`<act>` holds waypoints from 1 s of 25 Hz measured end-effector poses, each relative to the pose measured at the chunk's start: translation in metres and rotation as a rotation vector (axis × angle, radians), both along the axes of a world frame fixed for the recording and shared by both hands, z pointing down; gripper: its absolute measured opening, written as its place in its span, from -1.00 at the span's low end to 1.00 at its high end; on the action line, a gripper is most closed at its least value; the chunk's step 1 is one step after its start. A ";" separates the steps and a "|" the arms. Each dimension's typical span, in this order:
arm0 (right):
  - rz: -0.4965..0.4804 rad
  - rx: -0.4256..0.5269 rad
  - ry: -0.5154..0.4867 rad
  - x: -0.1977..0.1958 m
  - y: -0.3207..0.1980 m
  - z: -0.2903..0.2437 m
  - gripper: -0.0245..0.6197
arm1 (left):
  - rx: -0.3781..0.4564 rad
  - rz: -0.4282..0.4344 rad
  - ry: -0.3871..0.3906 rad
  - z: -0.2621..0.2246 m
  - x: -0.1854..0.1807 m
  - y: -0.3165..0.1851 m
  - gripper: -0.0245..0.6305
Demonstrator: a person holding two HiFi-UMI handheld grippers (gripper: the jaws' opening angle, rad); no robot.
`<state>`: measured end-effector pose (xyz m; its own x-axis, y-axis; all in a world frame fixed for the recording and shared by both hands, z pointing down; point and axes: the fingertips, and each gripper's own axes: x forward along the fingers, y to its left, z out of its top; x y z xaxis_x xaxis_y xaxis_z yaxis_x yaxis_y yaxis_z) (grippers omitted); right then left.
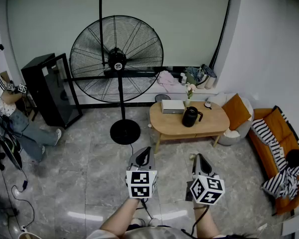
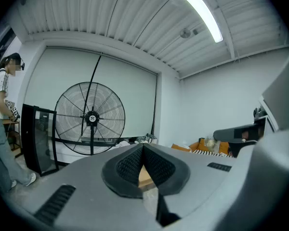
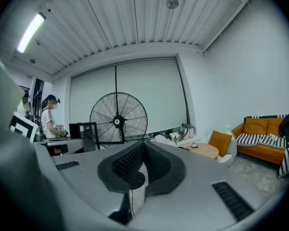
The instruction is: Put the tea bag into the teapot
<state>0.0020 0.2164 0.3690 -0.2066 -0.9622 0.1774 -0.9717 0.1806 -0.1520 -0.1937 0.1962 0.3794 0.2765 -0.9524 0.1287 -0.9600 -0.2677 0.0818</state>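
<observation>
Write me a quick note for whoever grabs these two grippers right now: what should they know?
Left gripper: jaws together, nothing between them, held low in front of the person.
Right gripper: jaws together, also empty.
Black teapot: stands on the oval wooden table across the floor, next to a white box. Both grippers are well short of it.
Tea bag: not visible in any view.
Done: nothing so far.
Left: go to the table, find the tea bag, pick it up and put it into the teapot.

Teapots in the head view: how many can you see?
1. The black teapot stands near the middle of the oval wooden table, just right of a white box. Clutter by the wall could hide others.
</observation>
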 end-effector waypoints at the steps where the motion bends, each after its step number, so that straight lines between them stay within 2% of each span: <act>1: -0.002 -0.001 0.000 -0.002 0.000 0.001 -0.82 | 0.002 -0.001 0.002 0.000 -0.001 0.000 -0.91; 8: -0.012 -0.015 0.005 0.000 -0.003 0.004 -0.82 | -0.003 -0.004 0.006 0.003 0.003 -0.005 -0.91; 14: -0.031 -0.026 -0.036 0.005 -0.007 0.008 -0.82 | -0.017 -0.003 0.013 0.012 0.015 -0.010 -0.91; 25: -0.025 -0.077 -0.034 0.051 -0.022 0.028 -0.82 | -0.029 0.022 -0.032 0.021 0.058 -0.033 -0.91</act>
<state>0.0526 0.1948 0.3970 -0.2379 -0.9403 0.2432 -0.9610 0.1916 -0.1993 -0.1353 0.1635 0.4005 0.2931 -0.9417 0.1655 -0.9561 -0.2871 0.0594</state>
